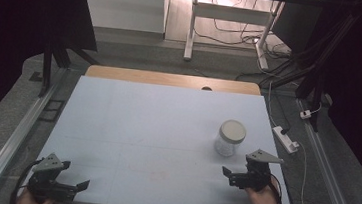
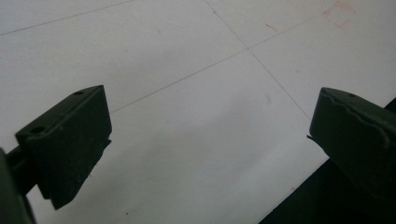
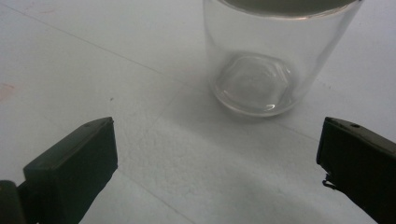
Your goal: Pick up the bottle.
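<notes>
Right of centre on the counter [image 1: 131, 127] stands a glass jar [image 1: 229, 138] w/ a pale lid [image 1: 232, 130], upright, clear walls, looks empty. It sits just beyond and slightly left of the right gripper [image 1: 226, 172], nothing between them. Seen from the right gripper view, the jar [image 3: 261, 60] is straight ahead, a bit right of the midline between the fingers [image 3: 74, 163], its base resting on the counter, not yet between them. Those fingers are spread wide, holding nothing; gap looks ample for the jar's body.

Left gripper [image 1: 82, 185] is at the near left corner, well apart from the jar, fingers [image 2: 65, 140] also released, w/ bare counter [image 2: 187, 116] between them and the counter's near edge just under its right finger.

So right hand is clearly the nearer one. Jar's long axis is vertical, so a level approach fwd w/ a small shift toward the jar should bring the fingers either side of the glass below the lid. Left hand would need to cross most of the counter to help.
</notes>
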Demonstrator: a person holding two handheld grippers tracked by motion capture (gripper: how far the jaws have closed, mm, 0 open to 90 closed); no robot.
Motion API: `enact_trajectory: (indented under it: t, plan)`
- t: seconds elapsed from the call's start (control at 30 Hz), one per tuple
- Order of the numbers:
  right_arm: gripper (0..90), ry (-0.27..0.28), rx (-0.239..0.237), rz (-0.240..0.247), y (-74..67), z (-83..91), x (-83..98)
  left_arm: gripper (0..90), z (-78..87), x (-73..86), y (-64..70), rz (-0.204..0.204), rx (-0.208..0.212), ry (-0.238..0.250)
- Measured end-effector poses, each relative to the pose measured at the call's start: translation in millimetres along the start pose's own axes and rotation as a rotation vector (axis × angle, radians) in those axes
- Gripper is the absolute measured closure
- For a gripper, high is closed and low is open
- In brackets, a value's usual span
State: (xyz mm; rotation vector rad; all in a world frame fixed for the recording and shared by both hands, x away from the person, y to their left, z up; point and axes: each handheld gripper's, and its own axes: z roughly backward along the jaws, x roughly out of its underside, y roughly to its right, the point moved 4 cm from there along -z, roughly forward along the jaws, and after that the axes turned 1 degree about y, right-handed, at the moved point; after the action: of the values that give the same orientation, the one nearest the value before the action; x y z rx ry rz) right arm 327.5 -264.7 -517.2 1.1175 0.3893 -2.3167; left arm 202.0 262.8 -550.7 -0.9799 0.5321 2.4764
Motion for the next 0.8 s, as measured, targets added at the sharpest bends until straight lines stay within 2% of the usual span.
enact_trajectory:
  t: [0.27, 0.4, 0.47, 0.6, 0.67, 0.8]
  plan:
    - [0.0, 0.033, -0.006, -0.011, 7.6, -9.0, -10.1, 0.1, -1.5, -0.1, 1.4, -0.015, 0.003, -0.010]
    - [0.0, 0.011, 0.016, -0.014, 11.2, -15.2, -12.7, 0.1, -1.6, -0.1, 1.4, -0.016, 0.004, -0.015]
    - [0.0, -0.002, 0.004, -0.034, 12.5, -18.6, -13.7, 0.1, -1.7, -0.1, 1.4, -0.015, 0.004, -0.016]
    - [0.0, -0.010, 0.003, -0.042, 15.2, -22.6, -16.5, 0.1, -1.9, -0.1, 1.0, -0.012, 0.008, -0.015]
    - [0.0, -0.016, 0.033, -0.033, 18.6, -26.6, -18.7, 0.1, -1.9, -0.1, 1.3, -0.015, 0.011, -0.017]
    - [0.0, -0.016, 0.048, -0.030, 21.1, -33.9, -21.2, 0.1, -2.1, -0.2, 1.6, -0.020, 0.010, -0.020]
